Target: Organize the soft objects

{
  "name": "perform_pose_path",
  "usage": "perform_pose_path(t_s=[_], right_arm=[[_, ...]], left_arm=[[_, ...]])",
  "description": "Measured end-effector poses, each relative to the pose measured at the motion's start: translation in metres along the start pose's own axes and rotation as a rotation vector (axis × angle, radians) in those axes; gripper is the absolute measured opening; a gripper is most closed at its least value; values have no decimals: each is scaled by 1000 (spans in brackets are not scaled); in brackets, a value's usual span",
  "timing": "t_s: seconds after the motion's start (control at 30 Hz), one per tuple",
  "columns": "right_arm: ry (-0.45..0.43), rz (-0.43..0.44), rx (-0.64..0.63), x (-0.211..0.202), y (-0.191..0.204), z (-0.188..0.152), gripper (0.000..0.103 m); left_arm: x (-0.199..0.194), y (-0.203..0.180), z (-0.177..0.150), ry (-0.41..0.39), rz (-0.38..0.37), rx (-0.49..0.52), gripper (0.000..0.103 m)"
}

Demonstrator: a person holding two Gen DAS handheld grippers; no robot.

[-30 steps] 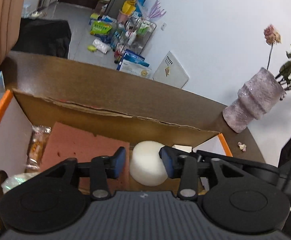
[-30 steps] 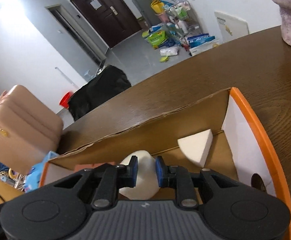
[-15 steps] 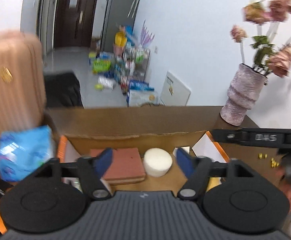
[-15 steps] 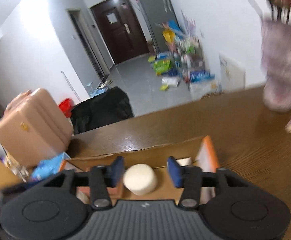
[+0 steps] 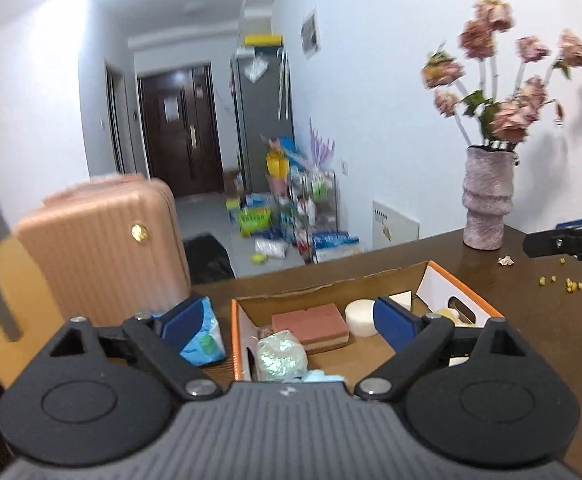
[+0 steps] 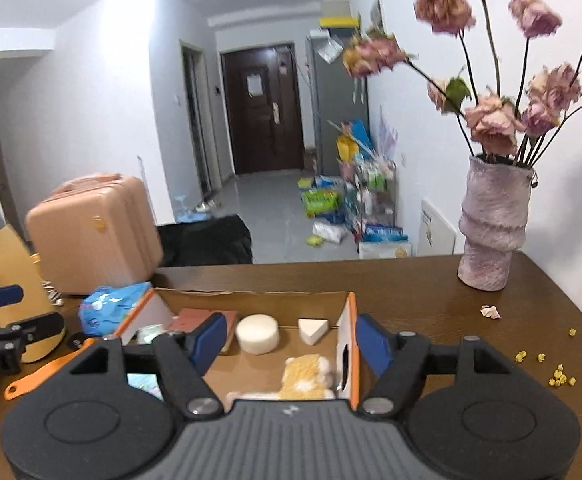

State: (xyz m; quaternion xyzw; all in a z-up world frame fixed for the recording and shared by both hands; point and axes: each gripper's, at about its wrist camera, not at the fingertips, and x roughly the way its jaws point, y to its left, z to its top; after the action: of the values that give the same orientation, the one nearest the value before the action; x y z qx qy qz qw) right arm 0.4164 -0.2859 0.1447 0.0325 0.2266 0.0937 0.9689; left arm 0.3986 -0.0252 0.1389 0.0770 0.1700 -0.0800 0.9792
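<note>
An open cardboard box with an orange rim [image 6: 353, 332] stands on the brown table. In it lie a white round sponge [image 6: 258, 334], a white foam wedge [image 6: 313, 330], a red-brown sponge block [image 5: 311, 322], a yellow plush toy [image 6: 305, 372] and a shiny crumpled bundle [image 5: 281, 354]. A blue tissue pack [image 6: 115, 306] lies just outside the box's left wall. My left gripper [image 5: 289, 322] and right gripper [image 6: 291, 340] hover above and behind the box. Both sets of jaws are opening, with nothing between them. The round sponge [image 5: 361, 316] rests free on the box floor.
A pink-grey vase [image 6: 493, 232] of dried flowers stands at the table's far right, with a petal [image 6: 490, 311] and yellow crumbs [image 6: 557, 374] nearby. A pink suitcase [image 5: 103, 240] sits left beyond the table. The other gripper [image 5: 571, 240] shows at the right edge.
Both grippers have pulled back and risen away from the box and levelled out, and their jaws have spread wide. The white round sponge stays in the box.
</note>
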Motion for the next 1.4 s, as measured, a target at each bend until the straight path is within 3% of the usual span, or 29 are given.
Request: perform_pose_path(t_s=[0.1,0.23,0.3,0.47,0.63,0.9,1.07,1.3,1.4], right_arm=[[-71,12,-55,-40,19,-29,71],[-171,40,-104,-97,46,-88,76],[-201,37,-123,-120,59,-121,79],[-207,49,-114,-172,87,-191,80],[-144,62,-41,-191,96,-232,80],[-97,13,-38,-199,92,-247,80],[-113,30,7,-195,82,-247,80],[-91,70,23,-164,73,-230,78],[-78,111,57,-139,73,-217,73]], left_arm=[[-47,-4,-19,-80,-24,-22,100],[-108,2,-63,-115,-86,-152,102],[-136,0,-90,-123,-67,-190,102],[-185,-13,-147,-92,15,-234,103],[-211,-28,-178,-51,47,-178,103],[-222,-30,-190,-67,2,-193,103],[-211,-37,-187,-39,15,-162,103],[-172,-30,-180,15,1,-207,103],[-147,-18,-169,23,-14,-237,103]])
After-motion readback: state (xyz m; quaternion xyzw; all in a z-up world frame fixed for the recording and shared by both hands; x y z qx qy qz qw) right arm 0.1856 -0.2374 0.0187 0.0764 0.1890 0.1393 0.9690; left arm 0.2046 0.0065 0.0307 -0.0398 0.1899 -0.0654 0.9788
